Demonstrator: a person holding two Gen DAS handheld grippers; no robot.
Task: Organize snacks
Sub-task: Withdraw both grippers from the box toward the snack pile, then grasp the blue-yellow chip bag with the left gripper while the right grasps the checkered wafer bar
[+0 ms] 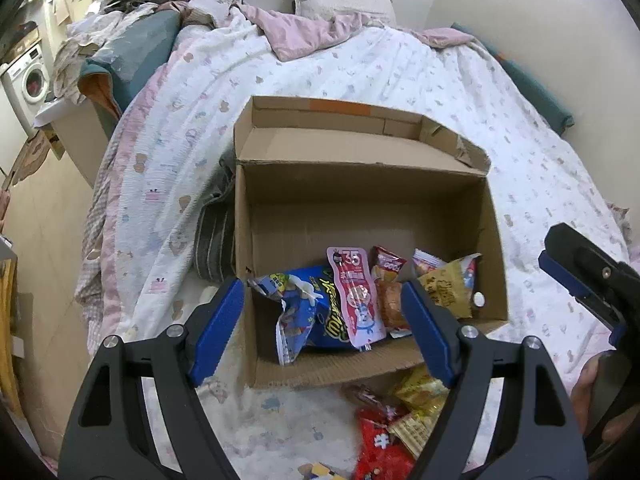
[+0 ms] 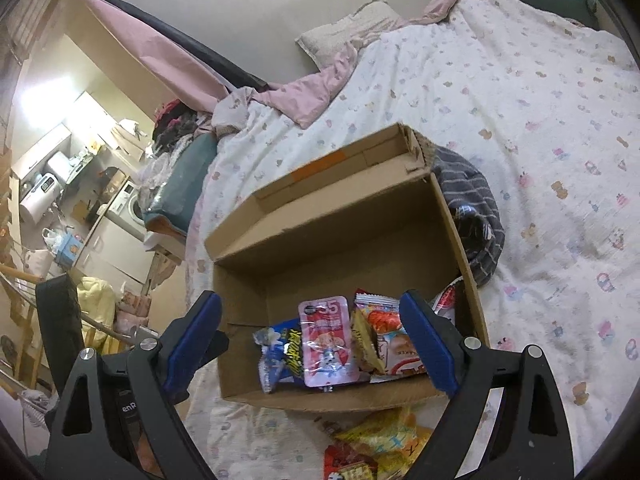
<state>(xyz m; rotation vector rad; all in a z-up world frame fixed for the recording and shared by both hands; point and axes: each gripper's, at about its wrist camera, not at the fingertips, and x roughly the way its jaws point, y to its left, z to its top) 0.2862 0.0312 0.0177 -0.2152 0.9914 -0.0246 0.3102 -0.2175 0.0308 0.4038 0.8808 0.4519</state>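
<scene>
An open cardboard box (image 1: 494, 240) (image 2: 460, 236) lies on the bed. In its near end are a blue bag (image 1: 320, 316) (image 2: 286, 350), a pink pouch (image 1: 356, 292) (image 2: 326, 344), a red-orange packet (image 1: 388, 276) (image 2: 380, 316) and a yellow-brown packet (image 1: 448, 288). Loose red and yellow snack packets (image 1: 396, 424) (image 2: 380, 448) lie on the quilt before the box. My left gripper (image 1: 322, 286) hangs open above the box's near left part, holding nothing. My right gripper (image 2: 310, 297) (image 1: 580, 280) is open too, above the near edge, with nothing in it.
A white patterned quilt (image 1: 360, 68) covers the bed, with a pink blanket (image 1: 296, 36) and a pillow (image 1: 340, 4) at the far end. A grey striped cloth (image 2: 476, 208) lies against the box's side. Left of the bed are clothes, a counter and a washing machine (image 1: 30, 76).
</scene>
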